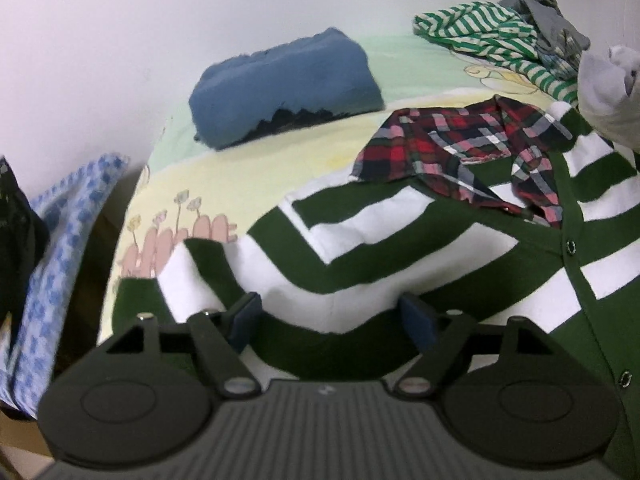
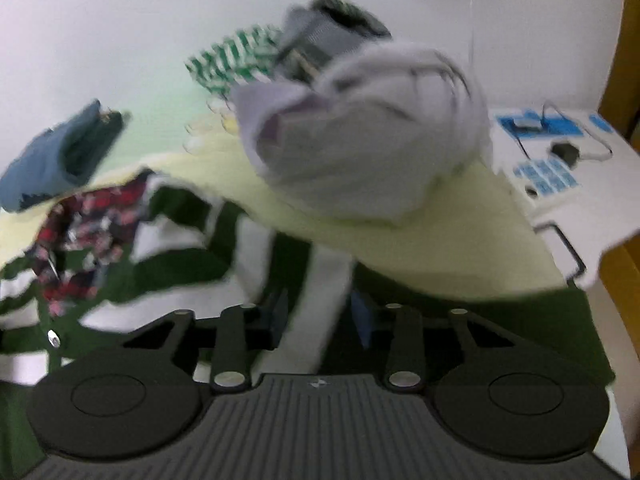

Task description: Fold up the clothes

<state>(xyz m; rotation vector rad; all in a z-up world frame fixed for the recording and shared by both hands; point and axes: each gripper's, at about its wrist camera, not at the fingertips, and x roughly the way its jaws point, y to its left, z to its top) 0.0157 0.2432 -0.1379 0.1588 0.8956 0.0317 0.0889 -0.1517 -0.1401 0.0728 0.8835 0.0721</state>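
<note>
A dark green and white striped cardigan (image 1: pixel 360 248) with a plaid collar (image 1: pixel 460 152) lies spread on the bed sheet (image 1: pixel 240 168). My left gripper (image 1: pixel 332 316) is open, its blue-padded fingers (image 1: pixel 244 316) standing wide apart around a raised fold of the cardigan. In the blurred right wrist view the cardigan (image 2: pixel 180 264) lies at the left and under my right gripper (image 2: pixel 320 316), whose jaws stand open with striped cloth between them. The plaid collar (image 2: pixel 84 232) shows at the left.
A folded blue garment (image 1: pixel 284 88) lies at the back of the bed. A green and white striped garment (image 1: pixel 488 36) and grey clothes (image 1: pixel 552 16) are piled at the far right. A bunched white garment (image 2: pixel 360 132) lies close ahead. A blue checked cloth (image 1: pixel 52 248) hangs left. A white side table (image 2: pixel 568 168) stands right.
</note>
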